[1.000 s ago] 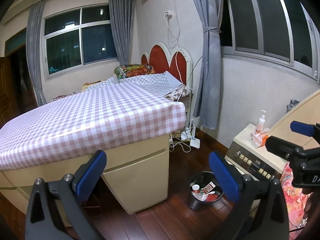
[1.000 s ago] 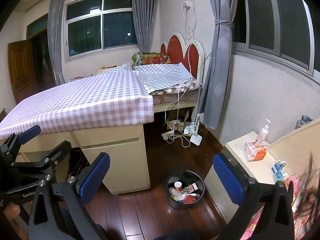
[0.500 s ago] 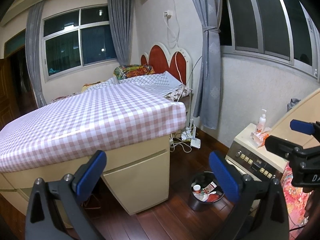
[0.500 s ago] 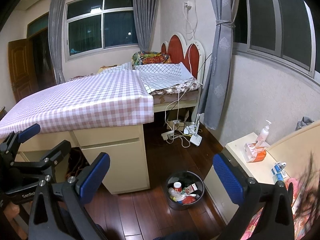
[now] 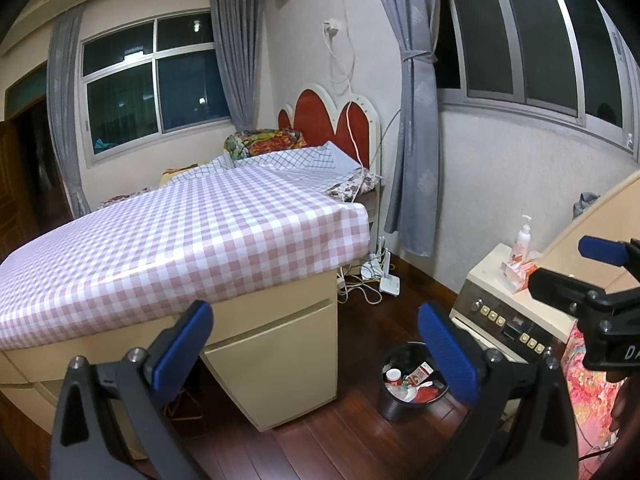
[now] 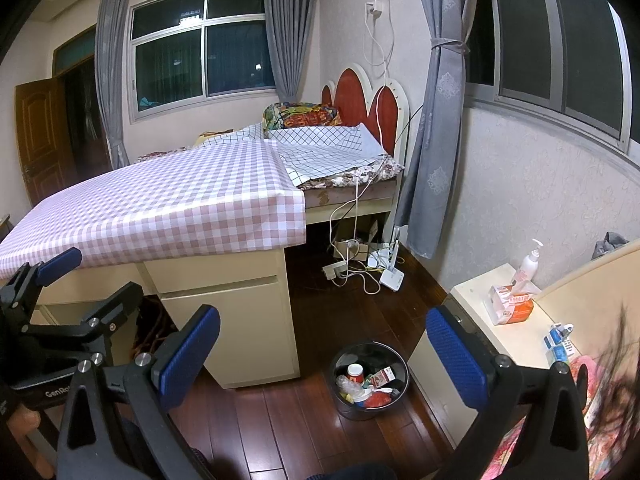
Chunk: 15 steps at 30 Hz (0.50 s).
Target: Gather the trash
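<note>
Trash bin on the floor at about 6 o'clock, between the cabinet under the checked cloth at 9 o'clock and the nightstand at 3 o'clock. In the bin: cup, small carton, wrappers. On the nightstand: tissue box, pump bottle behind it. Cables and power strip at 12 o'clock, below the headboard.

Glossy dark wood floor. The checked cover on the bed looks like smooth, slightly shiny cloth or plastic. Black bin has a shiny rim. Blue finger pads look finely textured, matt.
</note>
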Available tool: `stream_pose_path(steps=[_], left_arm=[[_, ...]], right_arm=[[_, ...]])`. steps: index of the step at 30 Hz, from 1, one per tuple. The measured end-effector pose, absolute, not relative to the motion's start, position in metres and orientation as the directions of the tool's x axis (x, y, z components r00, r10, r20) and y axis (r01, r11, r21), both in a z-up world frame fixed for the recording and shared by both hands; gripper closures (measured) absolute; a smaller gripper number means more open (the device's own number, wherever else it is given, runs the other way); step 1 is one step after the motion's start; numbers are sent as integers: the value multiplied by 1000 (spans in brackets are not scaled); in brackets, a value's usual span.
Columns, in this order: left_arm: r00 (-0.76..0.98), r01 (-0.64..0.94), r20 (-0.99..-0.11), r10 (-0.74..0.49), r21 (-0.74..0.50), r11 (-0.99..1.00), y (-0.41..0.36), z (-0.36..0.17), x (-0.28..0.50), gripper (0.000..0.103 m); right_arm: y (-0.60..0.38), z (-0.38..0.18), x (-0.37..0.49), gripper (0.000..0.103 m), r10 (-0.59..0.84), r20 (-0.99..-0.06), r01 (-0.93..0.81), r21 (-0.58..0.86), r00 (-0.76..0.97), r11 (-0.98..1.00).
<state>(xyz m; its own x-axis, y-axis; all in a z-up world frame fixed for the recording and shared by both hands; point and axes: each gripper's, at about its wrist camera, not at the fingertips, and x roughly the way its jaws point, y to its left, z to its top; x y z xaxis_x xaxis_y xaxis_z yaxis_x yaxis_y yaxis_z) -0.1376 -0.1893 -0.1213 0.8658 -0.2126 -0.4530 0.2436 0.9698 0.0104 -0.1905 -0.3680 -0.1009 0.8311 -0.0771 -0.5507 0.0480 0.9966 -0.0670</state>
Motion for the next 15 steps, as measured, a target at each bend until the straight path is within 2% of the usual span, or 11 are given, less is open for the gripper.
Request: stream_pose_path(steps=[15], left_arm=[[846, 281, -469, -252, -9, 960, -187, -128, -130, 0]], right_arm=[[-374, -112, -184, 0, -76, -564, 51, -59, 822, 997]])
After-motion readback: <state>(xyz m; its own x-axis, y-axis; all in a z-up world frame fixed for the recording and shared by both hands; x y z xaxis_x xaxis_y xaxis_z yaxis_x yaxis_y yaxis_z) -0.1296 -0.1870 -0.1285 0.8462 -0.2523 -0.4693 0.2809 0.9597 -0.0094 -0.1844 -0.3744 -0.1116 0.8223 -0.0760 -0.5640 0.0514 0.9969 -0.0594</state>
